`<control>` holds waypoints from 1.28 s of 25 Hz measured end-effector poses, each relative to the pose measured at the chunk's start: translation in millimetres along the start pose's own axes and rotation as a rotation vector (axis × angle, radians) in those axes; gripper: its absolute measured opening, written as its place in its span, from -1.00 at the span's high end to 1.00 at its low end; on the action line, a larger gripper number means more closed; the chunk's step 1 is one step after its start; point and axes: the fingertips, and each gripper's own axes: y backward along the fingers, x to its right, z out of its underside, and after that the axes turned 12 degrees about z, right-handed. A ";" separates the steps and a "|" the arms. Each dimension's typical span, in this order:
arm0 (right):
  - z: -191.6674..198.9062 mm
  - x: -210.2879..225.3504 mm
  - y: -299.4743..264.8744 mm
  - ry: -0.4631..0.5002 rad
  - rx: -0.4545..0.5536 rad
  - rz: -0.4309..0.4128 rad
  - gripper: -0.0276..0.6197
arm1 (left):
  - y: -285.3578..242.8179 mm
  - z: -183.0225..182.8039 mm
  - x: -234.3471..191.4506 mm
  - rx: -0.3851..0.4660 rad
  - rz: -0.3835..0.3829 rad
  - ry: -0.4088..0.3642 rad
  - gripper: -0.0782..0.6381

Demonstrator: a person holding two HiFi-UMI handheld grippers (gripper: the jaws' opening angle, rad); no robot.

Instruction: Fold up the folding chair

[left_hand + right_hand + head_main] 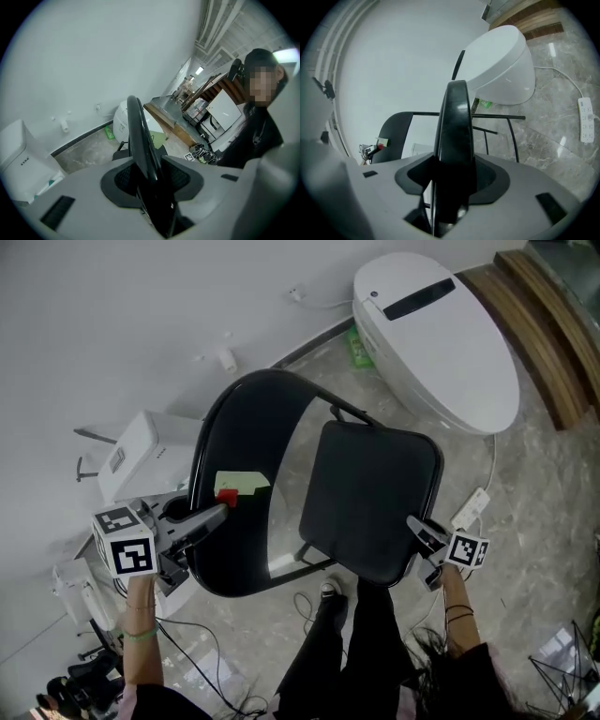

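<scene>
The black folding chair stands in front of me in the head view, its curved backrest at the left and its padded seat at the right. A yellow label sits on the backrest. My left gripper is shut on the backrest's edge; in the left gripper view that edge runs up between the jaws of the left gripper. My right gripper is shut on the seat's near right corner. In the right gripper view the seat's edge stands upright between the jaws of the right gripper.
A white oval appliance lies behind the chair, with a green bottle beside it. A white box unit stands by the wall at the left. A power strip and cables lie on the stone floor. The person's shoe is under the chair.
</scene>
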 end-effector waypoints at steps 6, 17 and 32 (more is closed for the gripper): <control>-12.2 -90.1 10.1 -0.055 0.030 -0.179 0.36 | 1.1 -17.5 25.0 0.008 0.009 -0.025 0.43; 22.8 -223.1 -3.2 0.058 -0.081 -0.225 0.50 | 0.8 -35.8 115.1 0.030 0.073 -0.046 0.32; 37.7 -272.3 -55.2 -0.032 -0.033 -0.104 0.64 | 52.5 -38.4 82.3 0.104 0.185 -0.001 0.20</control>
